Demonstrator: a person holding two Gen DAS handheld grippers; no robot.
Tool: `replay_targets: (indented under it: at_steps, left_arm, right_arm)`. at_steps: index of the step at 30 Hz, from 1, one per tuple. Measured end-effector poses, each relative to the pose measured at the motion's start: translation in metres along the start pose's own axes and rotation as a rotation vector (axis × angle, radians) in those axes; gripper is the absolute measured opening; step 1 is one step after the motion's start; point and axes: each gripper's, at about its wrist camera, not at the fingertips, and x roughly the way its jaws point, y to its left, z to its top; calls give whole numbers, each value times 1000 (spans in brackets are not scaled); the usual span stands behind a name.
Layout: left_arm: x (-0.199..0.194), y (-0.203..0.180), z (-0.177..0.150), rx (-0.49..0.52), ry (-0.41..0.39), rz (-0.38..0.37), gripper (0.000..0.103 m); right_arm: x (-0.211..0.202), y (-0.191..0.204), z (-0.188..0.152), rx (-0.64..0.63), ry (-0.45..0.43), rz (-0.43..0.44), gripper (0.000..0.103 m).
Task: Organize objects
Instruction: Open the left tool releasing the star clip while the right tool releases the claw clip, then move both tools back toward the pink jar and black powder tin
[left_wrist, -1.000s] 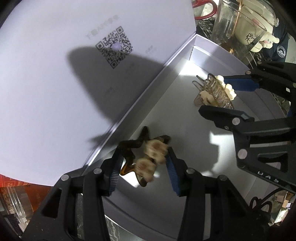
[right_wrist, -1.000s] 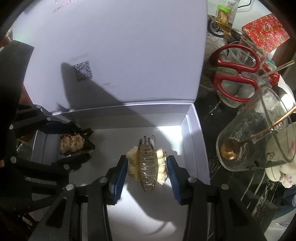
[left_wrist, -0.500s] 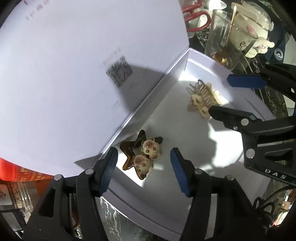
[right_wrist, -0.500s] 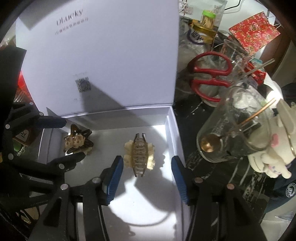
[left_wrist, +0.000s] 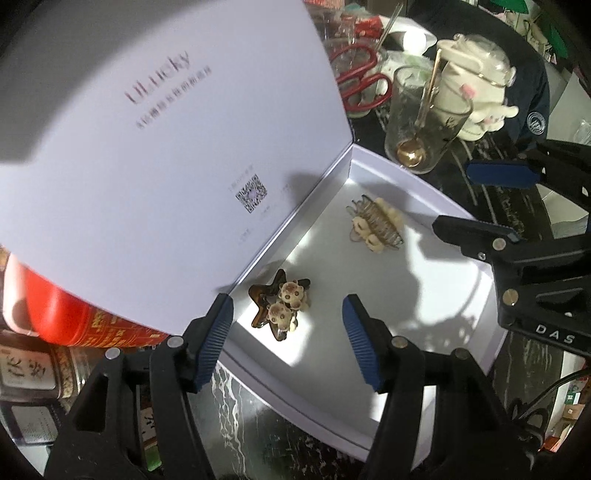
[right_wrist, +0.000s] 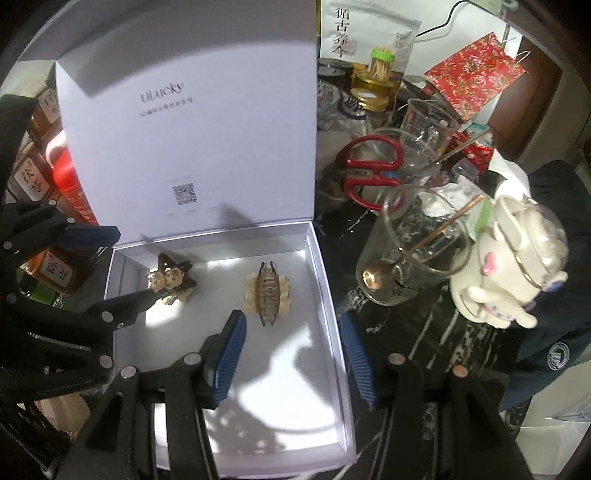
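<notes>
A white box stands open with its lid upright. On its floor lie a brown star hair clip with two small bears on the left and a clear claw clip with cream trim on the right. My left gripper hangs open above the star clip, its blue pads well apart from it. My right gripper is open too, raised above the claw clip and touching nothing. Each gripper shows in the other's view: the right gripper and the left gripper.
Right of the box, on the dark marbled table, stand a glass with a gold spoon, red scissors and a white plush figure. A red can and labelled jars crowd the left side.
Both grippers have let go of their clips and risen out of the box. The star clip and the claw clip stay on the box floor.
</notes>
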Motion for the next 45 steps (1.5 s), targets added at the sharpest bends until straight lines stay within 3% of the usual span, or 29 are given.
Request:
replay_targets:
  at_steps: [6,27,45]
  left_arm:
    - [-19,14,3,-30,-35,-9,60]
    - [-98,10,-52,-69,-137,-17,60]
    - [-128,7,-119,-93,-136,-7,60]
  right_arm:
    - [-30,7,-9,10,-19,-21,55]
    - [-98,44,-49,28,-55,-51,57]
    - [-119,89,-98,6,-37,-20,57]
